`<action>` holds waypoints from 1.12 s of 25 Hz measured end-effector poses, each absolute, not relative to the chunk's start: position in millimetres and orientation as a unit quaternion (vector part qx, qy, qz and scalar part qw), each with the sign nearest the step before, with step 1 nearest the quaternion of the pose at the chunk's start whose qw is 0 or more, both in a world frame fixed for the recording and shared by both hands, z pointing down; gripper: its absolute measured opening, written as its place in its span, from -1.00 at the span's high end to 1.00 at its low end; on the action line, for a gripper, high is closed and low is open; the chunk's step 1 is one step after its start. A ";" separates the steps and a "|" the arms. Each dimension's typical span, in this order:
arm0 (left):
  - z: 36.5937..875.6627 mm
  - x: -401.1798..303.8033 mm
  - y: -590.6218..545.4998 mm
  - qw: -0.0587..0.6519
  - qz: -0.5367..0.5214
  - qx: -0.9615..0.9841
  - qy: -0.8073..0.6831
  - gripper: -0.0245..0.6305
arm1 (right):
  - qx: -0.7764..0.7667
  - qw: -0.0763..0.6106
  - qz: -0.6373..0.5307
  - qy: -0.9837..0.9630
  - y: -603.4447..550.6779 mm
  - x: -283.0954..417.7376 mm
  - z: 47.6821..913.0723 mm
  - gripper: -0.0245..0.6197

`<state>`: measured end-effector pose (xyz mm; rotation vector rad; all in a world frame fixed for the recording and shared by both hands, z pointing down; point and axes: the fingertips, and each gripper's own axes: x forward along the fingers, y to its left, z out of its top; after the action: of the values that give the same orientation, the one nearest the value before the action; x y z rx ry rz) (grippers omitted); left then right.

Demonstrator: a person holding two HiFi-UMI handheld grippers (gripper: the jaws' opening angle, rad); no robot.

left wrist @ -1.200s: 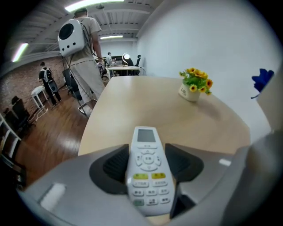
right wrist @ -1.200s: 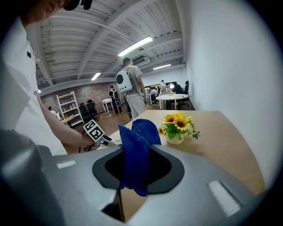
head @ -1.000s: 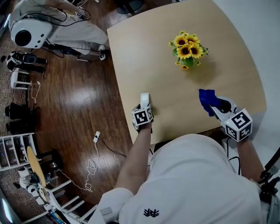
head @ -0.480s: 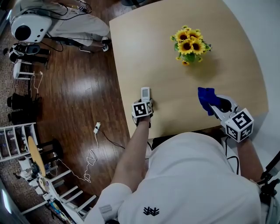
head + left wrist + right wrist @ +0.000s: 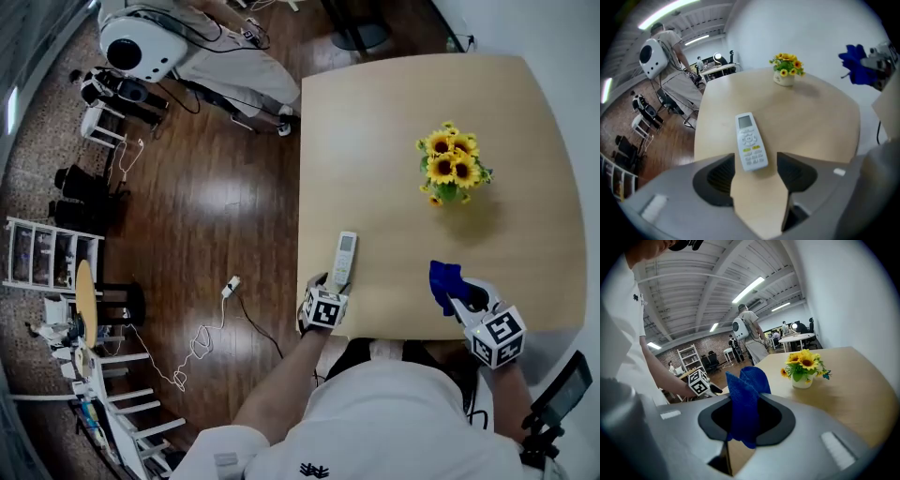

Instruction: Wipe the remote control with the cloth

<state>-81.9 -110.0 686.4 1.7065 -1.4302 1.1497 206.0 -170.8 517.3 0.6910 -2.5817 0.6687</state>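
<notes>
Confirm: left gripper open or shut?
Open. The left gripper has its jaws apart; the remote lies on the table, ungripped.

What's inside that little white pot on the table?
Yellow sunflowers with green leaves fill the pot. Their stems and whatever holds them inside are covered by the blooms.

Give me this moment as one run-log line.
left gripper: open, at near end of remote | remote: flat on table | right gripper: shut on blue cloth | wipe: not started
</notes>
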 end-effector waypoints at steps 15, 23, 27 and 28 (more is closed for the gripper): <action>645.3 -109.4 -0.5 0.273 0.351 0.732 -0.517 0.04 | 0.266 0.186 0.198 -0.925 -125.0 152.9 548.1 0.66; 515.7 -106.9 96.0 0.272 0.091 0.822 -0.492 0.08 | 0.314 0.167 0.165 -0.920 -1.8 98.7 512.8 0.66; 468.0 -136.0 159.6 0.215 0.078 0.843 -0.486 0.09 | 0.314 0.175 0.159 -0.920 67.1 69.6 488.2 0.66; 462.0 -143.5 176.2 0.206 0.081 0.846 -0.485 0.10 | 0.314 0.179 0.152 -0.920 82.1 63.7 479.2 0.66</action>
<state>-143.5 176.2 462.0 2.3568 -1.3518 0.2257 63.7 82.1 479.2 0.8871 -2.6022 0.4290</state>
